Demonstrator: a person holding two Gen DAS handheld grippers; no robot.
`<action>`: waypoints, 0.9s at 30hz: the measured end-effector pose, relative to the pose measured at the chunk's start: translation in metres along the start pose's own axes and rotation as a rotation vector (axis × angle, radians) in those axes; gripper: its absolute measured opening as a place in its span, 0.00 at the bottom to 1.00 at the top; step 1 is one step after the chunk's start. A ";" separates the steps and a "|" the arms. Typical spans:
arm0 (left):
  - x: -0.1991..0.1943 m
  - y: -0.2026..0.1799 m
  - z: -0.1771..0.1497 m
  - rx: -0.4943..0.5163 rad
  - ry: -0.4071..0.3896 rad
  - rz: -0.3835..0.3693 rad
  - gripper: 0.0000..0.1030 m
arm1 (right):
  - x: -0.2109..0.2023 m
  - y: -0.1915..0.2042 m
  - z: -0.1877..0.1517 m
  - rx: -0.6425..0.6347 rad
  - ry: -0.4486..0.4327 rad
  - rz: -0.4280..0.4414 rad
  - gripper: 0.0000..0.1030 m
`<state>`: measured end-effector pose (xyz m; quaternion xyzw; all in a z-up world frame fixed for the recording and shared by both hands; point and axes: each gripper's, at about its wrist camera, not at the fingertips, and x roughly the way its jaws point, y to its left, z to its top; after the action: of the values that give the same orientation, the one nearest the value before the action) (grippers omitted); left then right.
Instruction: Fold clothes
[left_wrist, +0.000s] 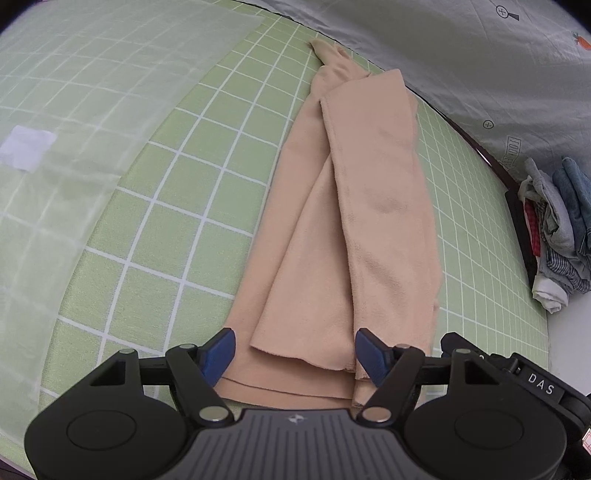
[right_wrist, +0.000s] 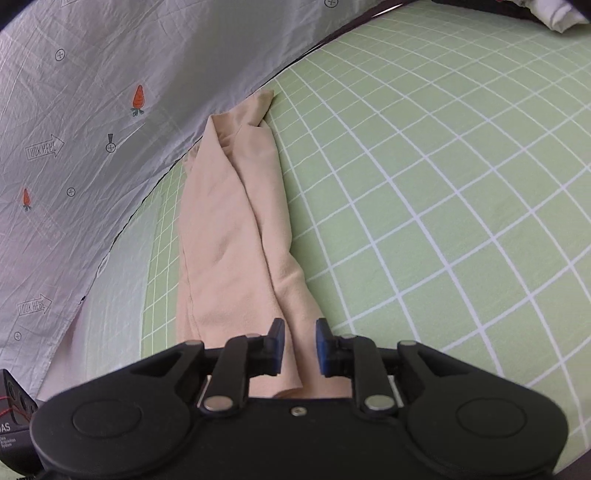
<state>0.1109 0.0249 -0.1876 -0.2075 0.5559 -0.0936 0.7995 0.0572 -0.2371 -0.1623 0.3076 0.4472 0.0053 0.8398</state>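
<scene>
A peach garment (left_wrist: 369, 184) lies folded lengthwise into a long strip on the green checked cover (left_wrist: 177, 229), with its narrow tip at the far end. My left gripper (left_wrist: 297, 350) is open wide at the near hem. Its blue fingertips (left_wrist: 221, 350) stand on either side of the layered edge without pinching it. In the right wrist view the same garment (right_wrist: 229, 240) runs away from me along the cover (right_wrist: 443, 221). My right gripper (right_wrist: 300, 343) is open with a narrow gap, and a fold of the cloth passes between its pads (right_wrist: 277, 343).
A grey printed sheet (left_wrist: 480, 55) (right_wrist: 74, 110) borders the cover beside the garment. A pile of other clothes (left_wrist: 557, 229) (right_wrist: 561, 14) sits at the cover's edge. A translucent white sheet (left_wrist: 55, 92) covers the far left. The other gripper's body (left_wrist: 535, 384) (right_wrist: 11, 424) is close by.
</scene>
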 end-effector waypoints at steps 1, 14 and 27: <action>0.000 -0.001 0.000 0.015 -0.001 0.009 0.71 | -0.001 0.001 0.000 -0.023 -0.012 -0.019 0.42; 0.009 -0.016 -0.004 0.204 0.006 0.129 0.79 | 0.018 0.021 -0.013 -0.214 0.036 -0.073 0.62; 0.014 -0.022 -0.007 0.288 0.003 0.055 0.17 | 0.028 0.029 -0.018 -0.280 0.061 -0.038 0.14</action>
<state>0.1114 -0.0020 -0.1914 -0.0750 0.5433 -0.1509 0.8224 0.0678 -0.1966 -0.1759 0.1786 0.4732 0.0612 0.8605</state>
